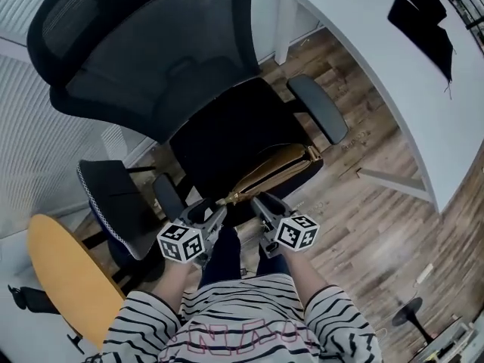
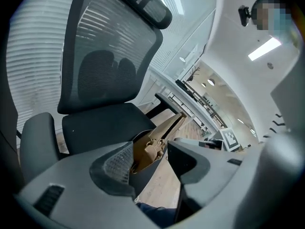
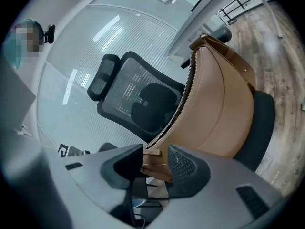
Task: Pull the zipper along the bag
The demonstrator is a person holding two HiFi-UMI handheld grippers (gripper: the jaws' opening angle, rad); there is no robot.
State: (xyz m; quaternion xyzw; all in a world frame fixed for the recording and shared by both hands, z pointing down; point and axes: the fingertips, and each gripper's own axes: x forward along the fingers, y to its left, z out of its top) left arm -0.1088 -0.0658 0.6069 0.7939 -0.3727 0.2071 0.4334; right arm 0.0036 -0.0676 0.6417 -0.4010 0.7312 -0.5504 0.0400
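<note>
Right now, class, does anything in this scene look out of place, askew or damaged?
Only the tan leather crescent bag: it lies on the black office chair's seat, at the front edge, instead of the white table. Nothing looks spilled or damaged.

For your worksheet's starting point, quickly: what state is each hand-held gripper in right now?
Left hand-held gripper: open, bag end between its jaws, ungripped.
Right hand-held gripper: closed on the bag's near end.
</note>
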